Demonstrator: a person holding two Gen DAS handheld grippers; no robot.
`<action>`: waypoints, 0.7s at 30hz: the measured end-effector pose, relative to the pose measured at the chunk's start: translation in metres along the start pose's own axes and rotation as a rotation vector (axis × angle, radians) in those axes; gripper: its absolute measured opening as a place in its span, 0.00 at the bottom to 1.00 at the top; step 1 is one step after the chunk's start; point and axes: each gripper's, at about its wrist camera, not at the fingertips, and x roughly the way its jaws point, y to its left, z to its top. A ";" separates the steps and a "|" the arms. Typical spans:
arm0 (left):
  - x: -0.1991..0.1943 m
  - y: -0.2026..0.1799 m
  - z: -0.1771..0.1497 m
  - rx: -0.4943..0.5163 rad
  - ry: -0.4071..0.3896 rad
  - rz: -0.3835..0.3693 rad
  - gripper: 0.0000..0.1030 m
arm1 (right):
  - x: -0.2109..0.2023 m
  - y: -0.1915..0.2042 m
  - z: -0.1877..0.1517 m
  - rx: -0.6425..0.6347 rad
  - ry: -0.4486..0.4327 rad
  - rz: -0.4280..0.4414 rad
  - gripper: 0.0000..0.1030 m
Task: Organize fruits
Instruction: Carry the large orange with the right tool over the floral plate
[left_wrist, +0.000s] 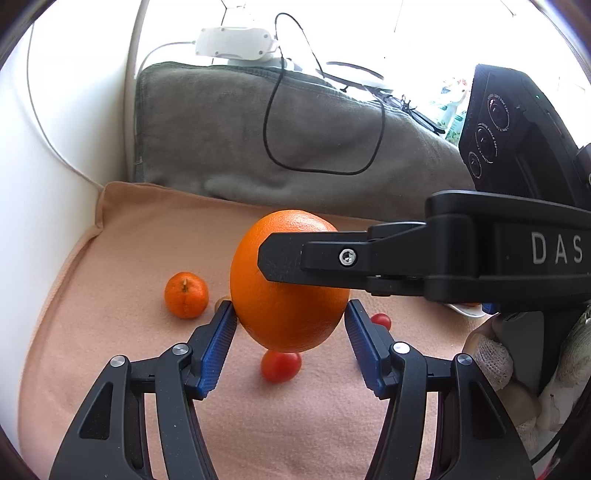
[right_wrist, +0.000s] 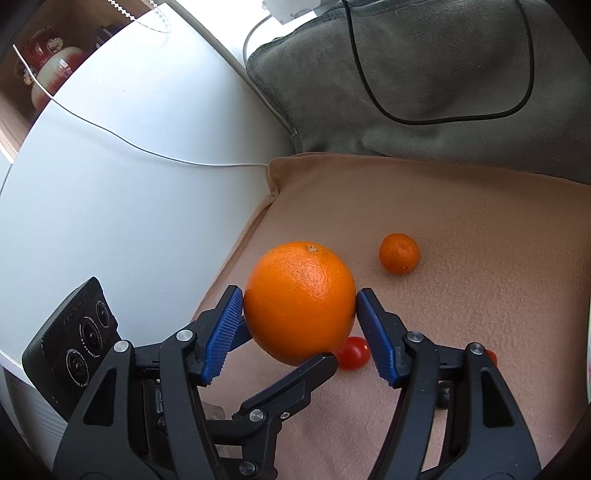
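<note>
The big orange (right_wrist: 300, 301) hangs above the peach blanket (left_wrist: 122, 258), pinched by both the left tongs (left_wrist: 290, 319) and right tongs (right_wrist: 300, 319) at once. Best lift evenly, squeezing steadily, clearing the mandarin (left_wrist: 186, 294) and cherry tomato (left_wrist: 280, 365).

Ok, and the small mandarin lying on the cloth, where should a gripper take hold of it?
Grip the mandarin across its widest middle, coming down from above with one pad on each flank. It is round and slightly flattened and rests directly on the peach cloth, so its underside is blocked and the sides give the best hold.
</note>
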 end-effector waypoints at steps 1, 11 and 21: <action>0.000 -0.005 0.001 0.006 -0.003 -0.005 0.58 | -0.004 -0.003 0.001 0.004 -0.008 -0.003 0.65; 0.019 -0.051 0.019 0.060 -0.010 -0.066 0.58 | -0.054 -0.036 0.003 0.037 -0.077 -0.049 0.65; 0.054 -0.105 0.037 0.111 0.001 -0.133 0.59 | -0.098 -0.082 0.009 0.088 -0.131 -0.111 0.65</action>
